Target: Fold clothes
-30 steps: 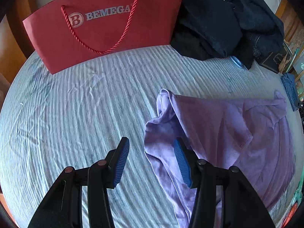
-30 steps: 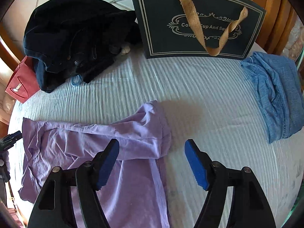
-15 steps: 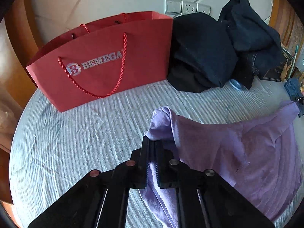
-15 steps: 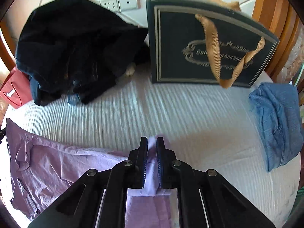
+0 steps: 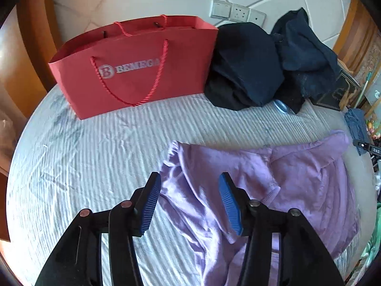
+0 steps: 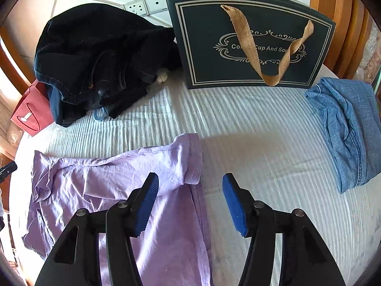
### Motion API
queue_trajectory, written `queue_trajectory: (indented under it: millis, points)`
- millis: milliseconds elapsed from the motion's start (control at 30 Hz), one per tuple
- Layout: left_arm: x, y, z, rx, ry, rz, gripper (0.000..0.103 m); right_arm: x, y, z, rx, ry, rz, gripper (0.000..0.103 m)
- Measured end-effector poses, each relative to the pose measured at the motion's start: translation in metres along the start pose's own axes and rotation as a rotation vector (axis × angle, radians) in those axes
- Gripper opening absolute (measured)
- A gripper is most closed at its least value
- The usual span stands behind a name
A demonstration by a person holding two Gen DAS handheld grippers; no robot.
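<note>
A lilac shirt point(image 5: 297, 186) lies partly folded on the white striped bedspread point(image 5: 95, 157). In the left wrist view my left gripper point(image 5: 189, 181) is open and empty, just above the shirt's left folded edge. In the right wrist view the same shirt point(image 6: 107, 181) lies at lower left, its sleeve folded across. My right gripper point(image 6: 190, 181) is open and empty above the shirt's right edge and sleeve cuff.
A red paper bag point(image 5: 138, 66) stands at the back left. A pile of dark clothes point(image 5: 262, 66) lies by the wall; it also shows in the right wrist view point(image 6: 100, 59). A dark gift bag point(image 6: 252, 43) stands behind. A folded blue denim garment point(image 6: 347, 128) lies at right.
Half a second ago both grippers were shut on the shirt's edges. Both have now opened and let the cloth go, and it lies on the bed again.
</note>
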State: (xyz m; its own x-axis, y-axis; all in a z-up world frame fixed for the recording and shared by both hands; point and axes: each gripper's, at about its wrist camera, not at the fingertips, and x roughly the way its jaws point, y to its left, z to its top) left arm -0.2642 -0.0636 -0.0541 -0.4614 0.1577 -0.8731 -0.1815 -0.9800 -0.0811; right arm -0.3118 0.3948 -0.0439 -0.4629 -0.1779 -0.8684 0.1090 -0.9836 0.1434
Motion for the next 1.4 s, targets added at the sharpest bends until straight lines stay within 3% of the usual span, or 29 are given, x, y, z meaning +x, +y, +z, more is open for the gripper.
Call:
queue_trajectory:
  millis: [100,133,200,367,400,433,467,500,533,600,733,867,1067,1200,1267,1300,1333,1400]
  points:
    - [0.014,-0.029,-0.011,0.064,0.037,-0.041,0.052,0.002,-0.003,0.004,0.01,0.002,0.011,0.058]
    - [0.02,-0.038,-0.016,0.084,0.052,-0.053,0.052,0.003,-0.004,0.005,0.015,0.002,0.017,0.063]
    - [0.032,-0.05,-0.021,0.118,0.069,-0.044,0.052,0.008,-0.005,0.009,0.029,0.014,0.034,0.071]
    - [0.054,-0.066,-0.026,0.168,0.102,-0.013,0.051,0.024,0.0,0.02,0.022,0.056,0.053,0.074]
    - [0.056,-0.064,-0.025,0.166,0.105,-0.006,0.048,0.03,0.001,0.022,0.021,0.082,0.051,0.074]
    - [0.058,-0.063,-0.024,0.164,0.109,0.001,0.021,0.036,0.002,0.022,0.017,0.106,0.05,0.074]
    - [0.06,-0.062,-0.023,0.162,0.112,0.008,0.001,0.042,0.004,0.023,0.012,0.131,0.05,0.058]
    - [0.062,-0.06,-0.022,0.16,0.116,0.015,0.001,0.047,0.007,0.023,-0.009,0.152,0.034,0.017]
    - [0.064,-0.059,-0.022,0.159,0.119,0.022,0.0,0.048,0.013,0.025,-0.045,0.147,-0.005,0.007]
    - [0.051,-0.051,-0.009,0.133,0.067,0.048,0.0,0.039,0.024,0.034,-0.094,0.079,-0.039,0.007]
    - [0.016,-0.033,0.021,0.095,-0.045,0.087,0.0,0.013,0.039,0.057,-0.118,-0.05,-0.013,0.007]
    - [-0.02,-0.029,0.025,0.091,-0.116,0.096,0.0,-0.007,0.043,0.053,-0.133,-0.095,0.005,0.007]
    - [-0.066,-0.053,-0.022,0.145,-0.126,0.042,0.0,-0.043,0.037,-0.003,-0.146,-0.129,0.073,0.007]
    - [-0.079,-0.066,-0.07,0.177,-0.068,0.023,0.0,-0.051,0.017,-0.054,-0.15,-0.059,0.107,0.007]
    - [-0.075,-0.07,-0.097,0.182,0.0,-0.01,0.001,-0.045,0.01,-0.08,-0.144,0.024,0.131,0.01]
    - [-0.069,-0.073,-0.11,0.187,0.053,-0.022,0.001,-0.042,0.006,-0.093,-0.141,0.065,0.142,0.021]
    - [-0.062,-0.076,-0.122,0.193,0.106,-0.034,0.001,-0.036,0.002,-0.103,-0.143,0.107,0.122,0.051]
    - [-0.049,-0.077,-0.139,0.196,0.178,-0.01,0.01,-0.024,-0.004,-0.123,-0.149,0.19,0.072,0.076]
